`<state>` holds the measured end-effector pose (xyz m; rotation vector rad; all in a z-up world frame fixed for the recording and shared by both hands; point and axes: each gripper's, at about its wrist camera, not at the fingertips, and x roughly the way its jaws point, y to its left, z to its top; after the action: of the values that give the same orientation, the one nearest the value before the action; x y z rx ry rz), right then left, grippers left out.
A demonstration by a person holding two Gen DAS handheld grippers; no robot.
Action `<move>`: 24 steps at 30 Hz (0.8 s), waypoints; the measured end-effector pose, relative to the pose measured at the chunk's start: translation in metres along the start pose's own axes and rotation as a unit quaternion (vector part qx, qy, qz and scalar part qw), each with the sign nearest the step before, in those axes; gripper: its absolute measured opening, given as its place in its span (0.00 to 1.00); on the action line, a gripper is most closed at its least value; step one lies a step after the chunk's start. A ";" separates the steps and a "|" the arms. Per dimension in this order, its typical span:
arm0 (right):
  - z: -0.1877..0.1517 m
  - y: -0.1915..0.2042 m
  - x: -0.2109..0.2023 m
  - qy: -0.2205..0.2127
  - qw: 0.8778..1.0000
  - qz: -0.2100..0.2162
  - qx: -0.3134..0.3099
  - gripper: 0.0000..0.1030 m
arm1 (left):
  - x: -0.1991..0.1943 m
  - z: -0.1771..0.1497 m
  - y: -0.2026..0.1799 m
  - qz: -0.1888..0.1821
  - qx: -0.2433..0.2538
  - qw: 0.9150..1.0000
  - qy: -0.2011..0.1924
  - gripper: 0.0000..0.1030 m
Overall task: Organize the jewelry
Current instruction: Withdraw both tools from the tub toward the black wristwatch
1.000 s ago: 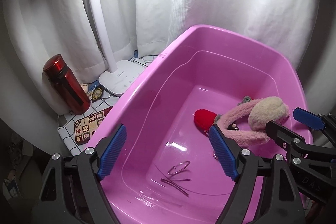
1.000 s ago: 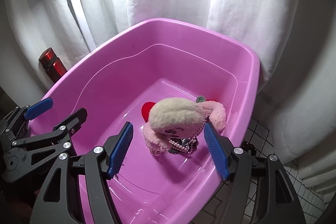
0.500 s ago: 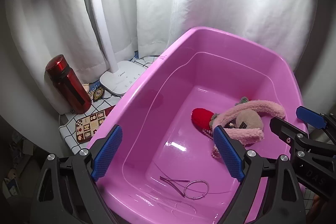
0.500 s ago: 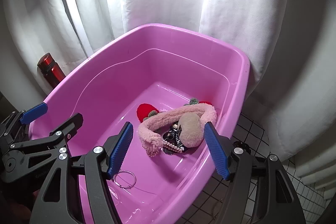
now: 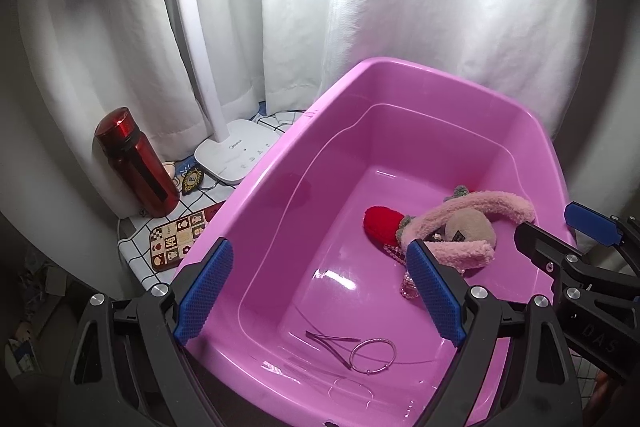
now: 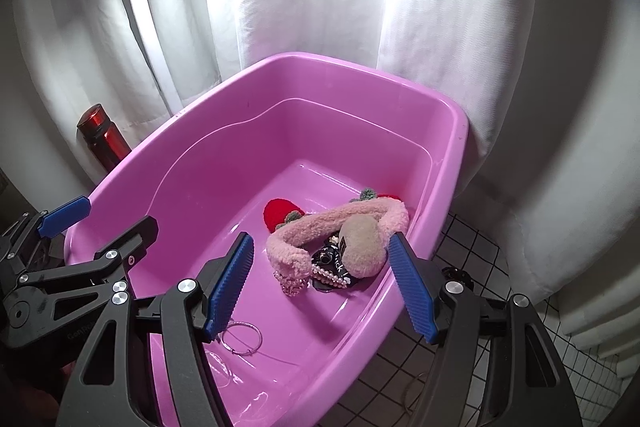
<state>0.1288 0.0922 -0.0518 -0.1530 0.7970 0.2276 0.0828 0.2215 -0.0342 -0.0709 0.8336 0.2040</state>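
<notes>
A pink plastic tub point(image 5: 256, 211) point(image 6: 448, 163) holds the jewelry. At its right side lie fluffy pink earmuffs point(image 5: 480, 205) point(image 6: 340, 223) with a beige pad, over a red knitted piece point(image 5: 382, 227) point(image 6: 278, 211), a pearl string point(image 6: 330, 277) and a black item. A silver bangle point(image 5: 372, 355) point(image 6: 242, 341) and a thin metal pin point(image 5: 332, 341) rest by the near wall. My left gripper point(image 5: 320, 291) point(image 6: 100, 227) hangs open over the near left rim, holding nothing. My right gripper point(image 6: 320, 283) point(image 5: 564, 231) stands open above the earmuffs, not touching them.
A red bottle point(image 5: 136, 163) point(image 6: 102, 139), a white desk lamp point(image 5: 236, 155) and a patterned card point(image 5: 176, 239) sit on a checked cloth left of the tub. White curtains hang behind. A black-lined white tiled surface point(image 6: 472, 259) lies right of the tub.
The earmuffs have tipped over and settled flat, the beige pad now lying inside the band. The bangle and pin slid toward the near wall. Both grippers stay open.
</notes>
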 end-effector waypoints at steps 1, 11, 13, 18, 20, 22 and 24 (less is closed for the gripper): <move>0.000 0.000 -0.001 -0.001 1.000 0.001 0.001 0.65 | -0.001 0.000 0.000 -0.001 0.000 1.000 -0.001 0.84; -0.015 -0.014 -0.022 -0.014 1.000 -0.001 0.016 0.65 | -0.017 -0.010 -0.007 -0.002 -0.008 1.000 -0.005 0.84; -0.020 -0.021 -0.027 -0.015 1.000 -0.003 0.023 0.65 | -0.020 -0.015 -0.011 -0.007 -0.010 1.000 -0.002 0.84; -0.037 -0.042 -0.041 -0.017 0.999 -0.017 0.030 0.65 | -0.033 -0.027 -0.027 -0.019 -0.008 1.000 0.001 0.84; -0.044 -0.051 -0.047 -0.017 0.999 -0.021 0.034 0.65 | -0.040 -0.032 -0.034 -0.026 -0.007 1.000 0.001 0.84; -0.052 -0.061 -0.052 -0.017 0.999 -0.024 0.038 0.65 | -0.049 -0.037 -0.042 -0.031 -0.005 0.999 -0.001 0.84; -0.058 -0.072 -0.057 -0.017 0.999 -0.028 0.041 0.65 | -0.058 -0.040 -0.050 -0.036 -0.005 0.999 -0.004 0.84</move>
<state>0.0683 0.0019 -0.0471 -0.0945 0.7669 0.1449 0.0259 0.1578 -0.0192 -0.1088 0.8215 0.1399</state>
